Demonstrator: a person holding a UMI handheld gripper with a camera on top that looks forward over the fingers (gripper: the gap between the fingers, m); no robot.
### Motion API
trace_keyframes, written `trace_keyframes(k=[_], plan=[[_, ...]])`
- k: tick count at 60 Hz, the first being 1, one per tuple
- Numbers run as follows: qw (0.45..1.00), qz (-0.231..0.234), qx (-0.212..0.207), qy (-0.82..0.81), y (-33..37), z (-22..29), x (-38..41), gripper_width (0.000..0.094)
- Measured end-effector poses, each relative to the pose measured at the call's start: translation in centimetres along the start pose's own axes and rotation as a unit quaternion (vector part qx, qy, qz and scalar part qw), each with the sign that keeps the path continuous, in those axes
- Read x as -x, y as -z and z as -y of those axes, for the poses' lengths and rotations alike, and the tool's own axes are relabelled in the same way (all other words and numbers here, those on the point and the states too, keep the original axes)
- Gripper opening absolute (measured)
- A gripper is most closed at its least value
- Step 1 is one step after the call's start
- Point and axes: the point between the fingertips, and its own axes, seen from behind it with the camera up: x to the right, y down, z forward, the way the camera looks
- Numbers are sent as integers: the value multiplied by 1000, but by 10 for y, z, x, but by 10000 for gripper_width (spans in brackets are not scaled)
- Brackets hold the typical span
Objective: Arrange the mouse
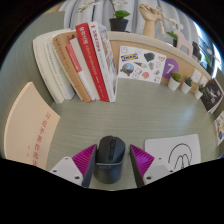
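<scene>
A dark grey computer mouse [110, 160] lies on the grey-green table [120, 120], its front pointing away from me. It stands between my gripper's [112, 152] two fingers, whose magenta pads [84, 160] flank it. The left pad is close against its side and a narrow gap shows at the right pad. The gripper is open. A white mouse pad [181, 155] with a dark line logo lies on the table just right of the right finger.
A row of books [78, 64] leans at the back left. A pale wooden board [30, 126] with red print lies at the left. A white sticker board [142, 63], small plant pots [178, 80] and a wooden hand model [150, 14] stand at the back.
</scene>
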Motion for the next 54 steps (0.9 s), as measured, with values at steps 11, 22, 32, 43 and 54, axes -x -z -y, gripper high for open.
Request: trace_keyframes(k=[11,22,32,43,54], plan=[[1000,18,2,-16,4,-8,3,495],[1000,14,-7,-26,5,-9,2,400],[999,18,29,-24,3,-9,2,333],[999,41,6,-17,32,31,-6,333],[992,6,-123,8,129,128,-71,334]])
